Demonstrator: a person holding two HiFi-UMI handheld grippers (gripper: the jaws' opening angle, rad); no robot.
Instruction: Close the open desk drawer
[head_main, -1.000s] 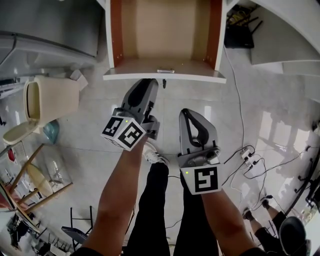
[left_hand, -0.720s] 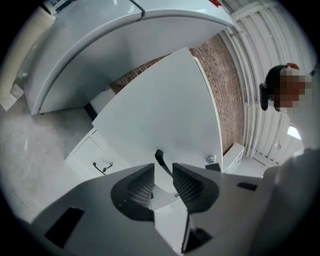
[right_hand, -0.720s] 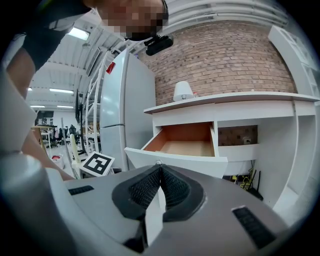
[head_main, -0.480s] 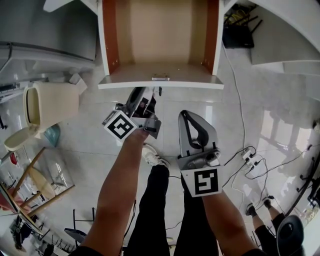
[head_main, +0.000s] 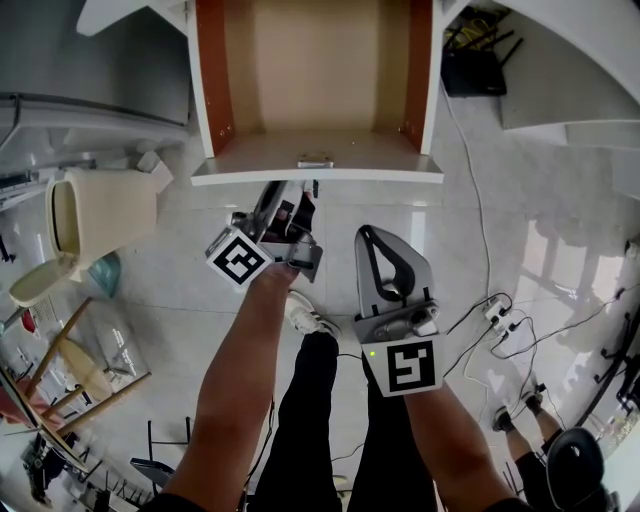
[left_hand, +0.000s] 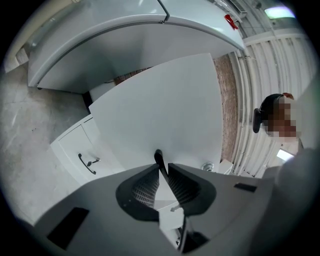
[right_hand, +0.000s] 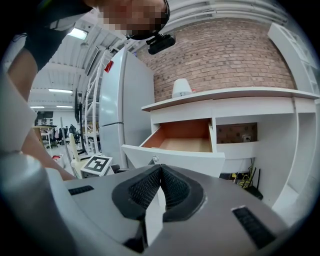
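The desk drawer (head_main: 315, 172) stands pulled out at the top of the head view, its wooden inside bare and a small metal handle (head_main: 315, 160) on the white front. My left gripper (head_main: 295, 192) is rolled onto its side, level, just short of that front. In the left gripper view the white front (left_hand: 165, 110) fills the frame. The left gripper (left_hand: 161, 167) is closing to a narrow gap, and only a thin dark sliver that I cannot identify shows at its tips. My right gripper (head_main: 367, 235) hangs back to the right, shut and empty. The right gripper view shows the open drawer (right_hand: 185, 145) beyond my right gripper (right_hand: 160, 169).
A beige bin (head_main: 100, 205) with its lid open stands at the left. A power strip and cables (head_main: 497, 315) lie on the floor at the right. A black box (head_main: 475, 70) sits under the desk. A lower cabinet door handle (left_hand: 87, 162) shows beneath the drawer.
My left gripper has rolled onto its side and edged up to the drawer front, and its jaws have narrowed. The right gripper has stayed where it was.
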